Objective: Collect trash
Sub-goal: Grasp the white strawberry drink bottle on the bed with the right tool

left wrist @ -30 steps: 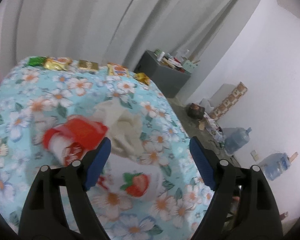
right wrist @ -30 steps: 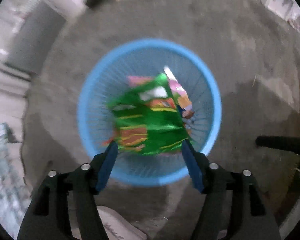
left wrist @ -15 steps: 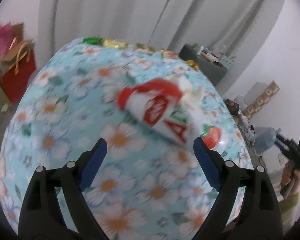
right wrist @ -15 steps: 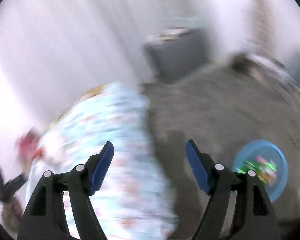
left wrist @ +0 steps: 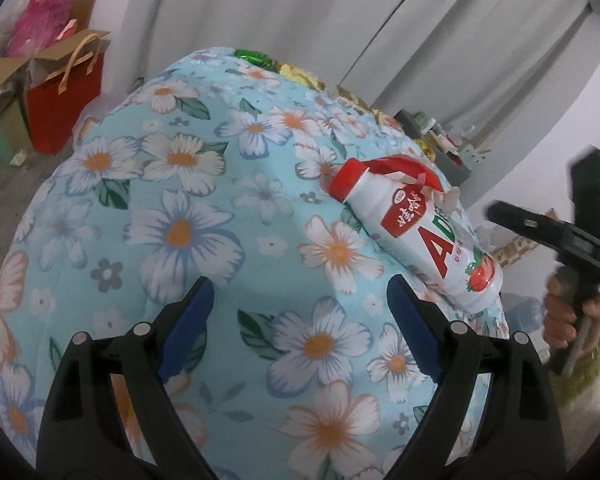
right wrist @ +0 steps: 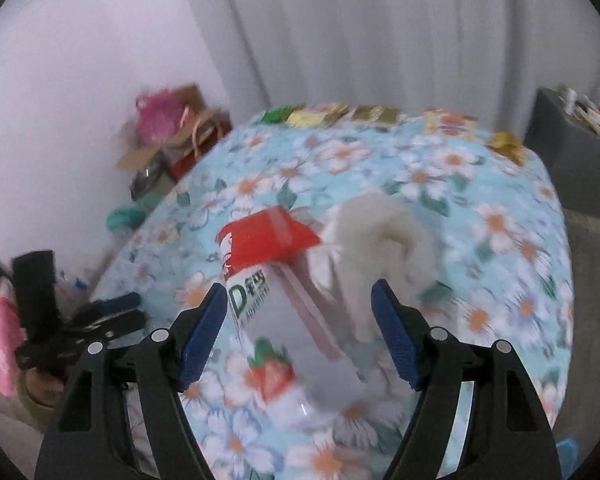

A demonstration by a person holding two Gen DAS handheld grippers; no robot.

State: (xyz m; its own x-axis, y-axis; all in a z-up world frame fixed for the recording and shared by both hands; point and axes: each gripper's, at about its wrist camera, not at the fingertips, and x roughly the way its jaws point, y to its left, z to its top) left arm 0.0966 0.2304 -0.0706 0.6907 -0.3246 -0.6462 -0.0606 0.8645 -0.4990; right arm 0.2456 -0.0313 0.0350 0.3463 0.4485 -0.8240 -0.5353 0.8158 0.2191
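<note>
A white drink bottle (left wrist: pixel 420 236) with a red cap and a strawberry label lies on its side on the flowered tablecloth (left wrist: pixel 180 200). A red wrapper (right wrist: pixel 268 236) and a crumpled white tissue (right wrist: pixel 380 232) lie against it. My left gripper (left wrist: pixel 300 300) hangs open over bare cloth, left of the bottle and short of it. My right gripper (right wrist: pixel 296 304) is open above the bottle (right wrist: pixel 292 340), which shows between its fingers with the pads apart from it. Each gripper shows in the other's view: the right gripper (left wrist: pixel 572 236) in a hand, the left gripper (right wrist: pixel 100 320) at the table's edge.
Several shiny snack wrappers (right wrist: pixel 340 114) line the table's far edge, with the green wrapper (left wrist: pixel 254 57) at the left end. A red paper bag (left wrist: pixel 66 96) and cardboard boxes stand on the floor to the left. A dark cabinet (right wrist: pixel 580 152) stands at the right before the white curtain.
My right gripper swung up from over the blue basket, where the green wrapper lay, to above the bottle on the table. My left gripper shifted left, off the bottle, and sank towards the cloth.
</note>
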